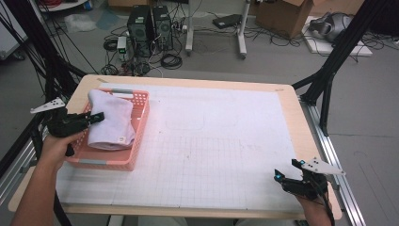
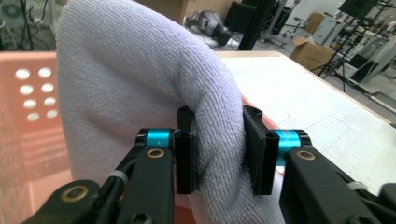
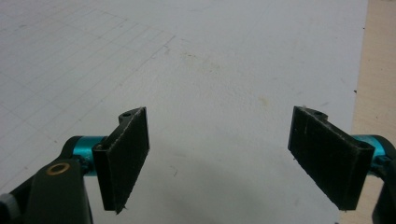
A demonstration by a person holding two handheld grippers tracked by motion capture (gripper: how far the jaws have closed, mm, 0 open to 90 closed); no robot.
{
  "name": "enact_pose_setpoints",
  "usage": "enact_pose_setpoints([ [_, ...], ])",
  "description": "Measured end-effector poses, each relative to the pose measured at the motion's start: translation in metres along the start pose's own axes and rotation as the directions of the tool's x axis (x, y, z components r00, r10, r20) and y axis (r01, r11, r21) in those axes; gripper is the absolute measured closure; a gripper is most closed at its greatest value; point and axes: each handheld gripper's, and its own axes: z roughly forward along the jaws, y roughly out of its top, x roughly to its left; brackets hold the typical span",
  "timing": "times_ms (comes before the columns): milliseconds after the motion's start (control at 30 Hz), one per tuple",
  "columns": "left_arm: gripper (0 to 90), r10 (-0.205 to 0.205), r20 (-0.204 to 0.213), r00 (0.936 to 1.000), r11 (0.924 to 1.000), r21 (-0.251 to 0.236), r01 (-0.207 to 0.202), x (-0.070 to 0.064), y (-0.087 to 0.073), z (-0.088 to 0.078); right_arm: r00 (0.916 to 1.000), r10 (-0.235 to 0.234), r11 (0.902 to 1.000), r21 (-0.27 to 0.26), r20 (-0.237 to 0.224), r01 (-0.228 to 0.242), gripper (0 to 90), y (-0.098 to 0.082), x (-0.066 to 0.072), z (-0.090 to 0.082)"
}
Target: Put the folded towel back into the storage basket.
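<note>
Right gripper: near right corner of the tabletop, low over the white mat; jaws wide apart, nothing between them.
Left hand: at the near left edge, holding the left gripper, which reaches in over the basket's left wall.
Left grip: the pads flank a fold of the towel; the cloth bulges between them and looks lightly pinched, so I judge it clamped, though loosely.
Towel: folded, lavender, lying inside the pink basket at the left edge of the tabletop, its far end draped at the far rim.
Step in hand: seemingly settling the towel in the basket and letting go.
To do it well: part the jaws fully before drawing back, so the terry doesn't snag and drag the fold out; pull away along the jaws, not upward.
Far: floor with computers, cables and boxes.
</note>
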Motion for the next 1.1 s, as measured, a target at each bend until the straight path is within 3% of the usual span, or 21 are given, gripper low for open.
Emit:
enact_pose_setpoints([
  [167,57.1,-0.039,-0.05,0.998,0.9987,0.03,0.041,-0.002,0.002,-0.002,1.0,0.001,1.0,0.004,0.0,-0.001,19.6,0.0,0.001,0.0],
  [300,47.6,-0.049,-0.13,0.9903,0.9962,0.065,0.058,-0.003,0.006,-0.004,1.0,-0.003,1.0,0.003,-0.002,0.003,19.6,0.0,0.001,0.0],
  [433,43.0,-0.045,-0.245,0.9684,0.9968,0.053,0.06,-0.006,0.013,-0.01,1.0,-0.002,1.0,0.002,-0.002,0.002,19.6,0.0,0.001,0.0],
  [533,42.9,-0.017,-0.334,0.9424,0.9995,0.017,0.025,-0.011,0.017,-0.016,1.0,-0.004,1.0,0.004,-0.002,0.004,19.6,0.0,0.001,0.0],
  [633,42.9,0.001,-0.361,0.9326,0.9997,-0.023,-0.01,-0.017,0.02,-0.02,1.0,-0.003,1.0,0.001,-0.002,0.003,19.6,0.0,0.001,0.0],
  [733,42.9,0.031,-0.346,0.9378,0.9993,0.028,-0.023,-0.022,0.021,-0.013,1.0,-0.002,1.0,0.003,-0.001,0.002,19.6,0.001,0.001,0.0],
  [800,42.9,0.044,-0.349,0.936,0.9967,0.079,-0.018,-0.023,0.019,-0.004,1.0,-0.005,1.0,0.003,-0.003,0.005,19.6,0.001,0.002,0.001],
  [833,42.8,0.053,-0.351,0.9348,0.9949,0.1,-0.019,-0.024,0.018,0.0,1.0,-0.004,1.0,0.004,-0.005,0.004,19.6,0.001,0.002,0.001],
  [900,42.8,0.075,-0.368,0.9266,0.9887,0.149,-0.02,-0.025,0.016,0.009,1.0,-0.009,1.0,0.005,-0.005,0.009,19.6,0.001,0.003,0.001],
  [967,42.9,0.086,-0.378,0.922,0.9765,0.215,-0.003,-0.025,0.012,0.022,1.0,-0.001,1.0,0.001,-0.004,0.001,19.5,0.001,0.002,0.001],
  [1100,42.9,0.137,-0.426,0.8945,0.9484,0.317,0.005,-0.024,0.006,0.04,1.0,-0.004,1.0,0.002,-0.003,0.004,19.6,0.001,0.001,0.0],
])
